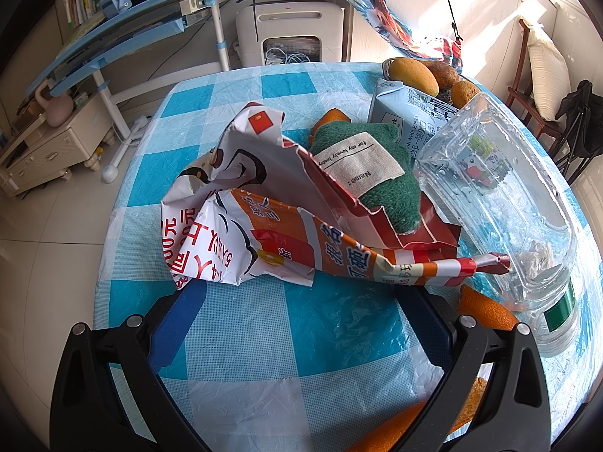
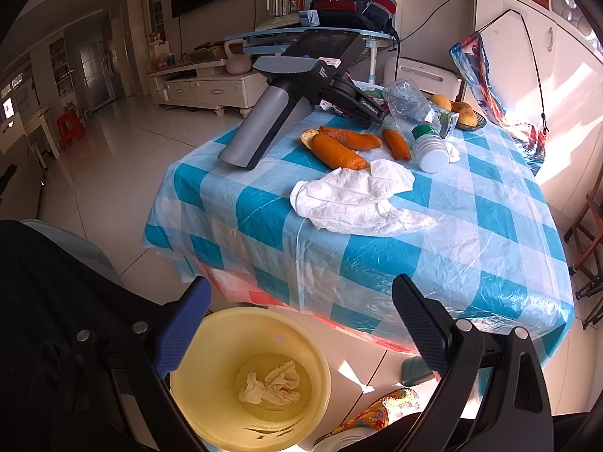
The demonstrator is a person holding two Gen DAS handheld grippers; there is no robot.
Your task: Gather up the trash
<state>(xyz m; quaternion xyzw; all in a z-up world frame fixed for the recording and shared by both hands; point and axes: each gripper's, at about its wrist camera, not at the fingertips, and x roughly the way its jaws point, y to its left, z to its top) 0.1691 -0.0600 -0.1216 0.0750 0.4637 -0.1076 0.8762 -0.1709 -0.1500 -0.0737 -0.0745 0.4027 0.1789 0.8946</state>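
The left gripper is spread wide with nothing held between its jaws, its fingers resting low over the checked tablecloth. Just ahead, at frame centre, a crumpled snack wrapper is seen, with a green plush toy lying partly on it. A clear plastic bottle lies on its side at the right, and a milk carton stands behind.

The right gripper is likewise wide open and empty, held above a yellow bin at the lower centre, in which a wadded tissue lies. Higher up, on the table, a white paper towel and orange peels are spread.
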